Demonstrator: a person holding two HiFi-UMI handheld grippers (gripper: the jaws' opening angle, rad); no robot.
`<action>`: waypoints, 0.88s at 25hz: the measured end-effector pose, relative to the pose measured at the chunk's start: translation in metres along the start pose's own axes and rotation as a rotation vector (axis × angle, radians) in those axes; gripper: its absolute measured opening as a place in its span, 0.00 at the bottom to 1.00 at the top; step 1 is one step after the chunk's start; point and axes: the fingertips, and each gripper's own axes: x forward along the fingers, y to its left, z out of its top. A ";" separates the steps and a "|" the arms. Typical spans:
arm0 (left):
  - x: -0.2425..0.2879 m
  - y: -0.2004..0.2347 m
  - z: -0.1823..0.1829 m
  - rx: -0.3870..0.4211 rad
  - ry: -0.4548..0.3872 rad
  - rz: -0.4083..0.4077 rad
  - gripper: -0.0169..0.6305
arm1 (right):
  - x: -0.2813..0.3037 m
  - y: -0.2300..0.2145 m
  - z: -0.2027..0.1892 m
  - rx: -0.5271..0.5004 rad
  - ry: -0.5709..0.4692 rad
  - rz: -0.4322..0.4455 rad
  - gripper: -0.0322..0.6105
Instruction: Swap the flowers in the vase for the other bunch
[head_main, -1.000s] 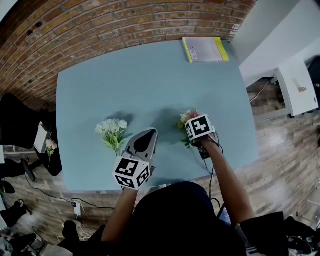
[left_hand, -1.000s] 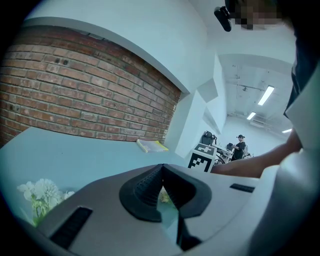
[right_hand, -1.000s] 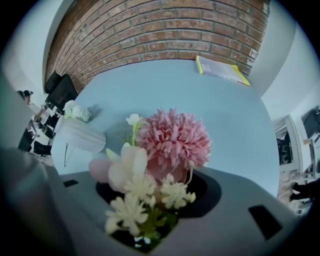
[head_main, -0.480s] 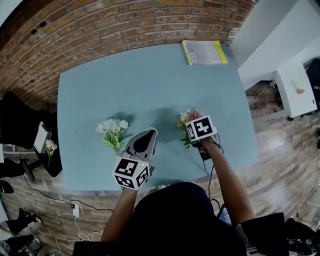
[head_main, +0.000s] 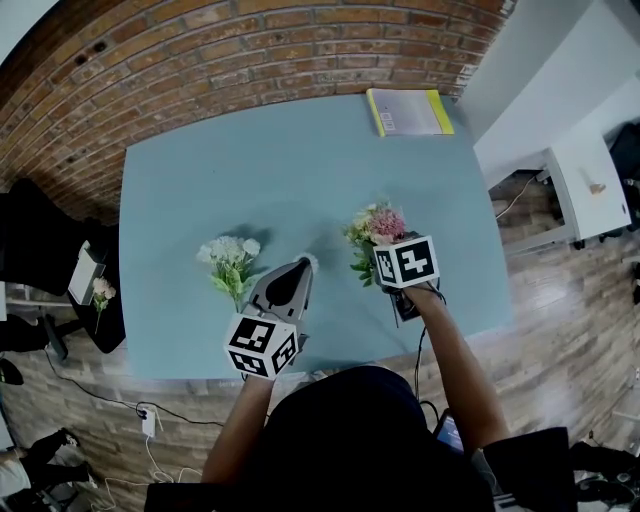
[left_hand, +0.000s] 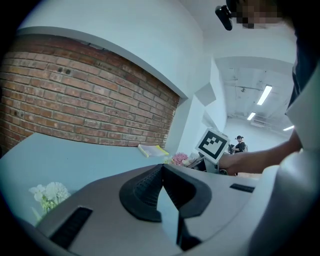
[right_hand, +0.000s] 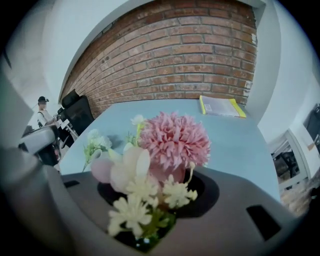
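A pink and cream bunch (head_main: 373, 226) stands upright between the jaws of my right gripper (head_main: 392, 255), which is shut on its stems over the table's right half. From the right gripper view the pink bloom (right_hand: 174, 140) and small white blossoms fill the gap of that gripper (right_hand: 155, 202). A white bunch (head_main: 228, 258) lies flat on the blue table (head_main: 200, 180) at the left. Just right of it my left gripper (head_main: 302, 264) is shut with nothing in it, its jaws (left_hand: 161, 169) touching. I see no vase plainly; whatever is under the right gripper is hidden.
A yellow-edged book (head_main: 408, 110) lies at the table's far right corner. A brick wall (head_main: 200, 60) runs behind the table. A black chair (head_main: 40, 240) stands off the left edge and a white cabinet (head_main: 590, 180) off the right.
My right gripper has risen with the pink bunch, which now shows more fully beyond the marker cube. The left gripper and the white bunch have stayed put.
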 end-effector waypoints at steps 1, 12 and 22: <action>-0.002 0.000 0.000 0.002 -0.003 0.004 0.04 | -0.004 0.004 0.005 -0.009 -0.024 0.003 0.38; -0.033 0.005 0.004 0.006 -0.037 0.051 0.04 | -0.047 0.058 0.066 -0.072 -0.275 0.068 0.37; -0.058 0.008 0.005 0.012 -0.063 0.091 0.04 | -0.088 0.107 0.110 -0.122 -0.465 0.129 0.34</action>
